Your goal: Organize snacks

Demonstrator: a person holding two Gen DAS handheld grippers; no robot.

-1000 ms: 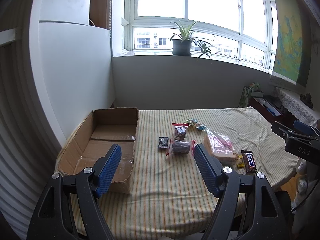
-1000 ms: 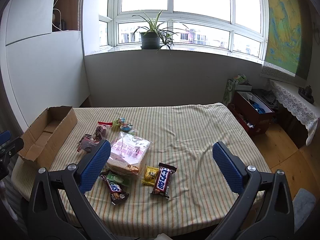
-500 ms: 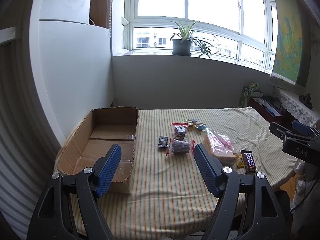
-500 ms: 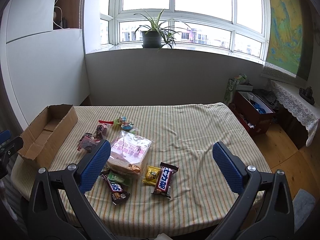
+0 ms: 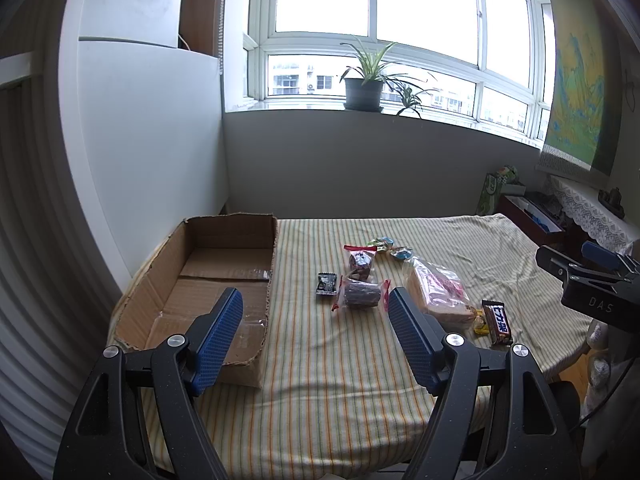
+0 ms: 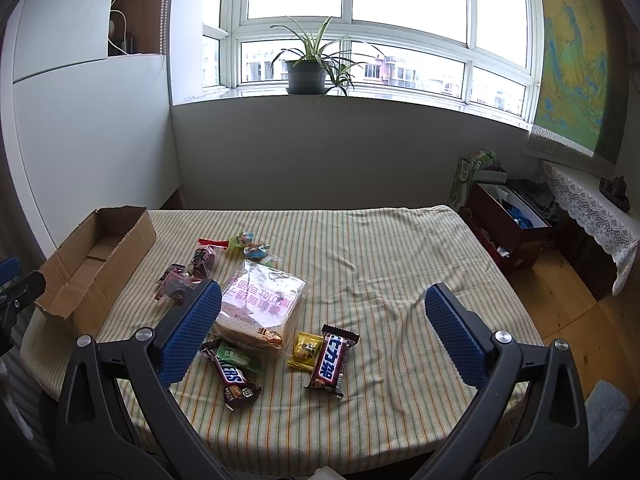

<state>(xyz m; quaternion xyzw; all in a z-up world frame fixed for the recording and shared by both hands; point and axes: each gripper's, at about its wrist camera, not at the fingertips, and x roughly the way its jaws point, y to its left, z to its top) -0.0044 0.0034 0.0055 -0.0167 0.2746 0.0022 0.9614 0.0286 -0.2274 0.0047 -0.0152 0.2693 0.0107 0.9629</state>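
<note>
- The left gripper (image 5: 316, 336) and the right gripper (image 6: 320, 340) both hang wide open and empty above the desk (image 6: 380, 248).
- The snacks lie loose beside the cardboard box (image 5: 216, 280).
- One chocolate bar (image 6: 234, 378) reads "SNICKERS".
- The left view shows "DAS" on the right gripper's body.

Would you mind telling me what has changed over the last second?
The right hand-held gripper has eased slightly forward and down toward the snacks; nothing was grasped or released. The left hand-held gripper stays open, the snacks unmoved, the cardboard box still empty.
</note>
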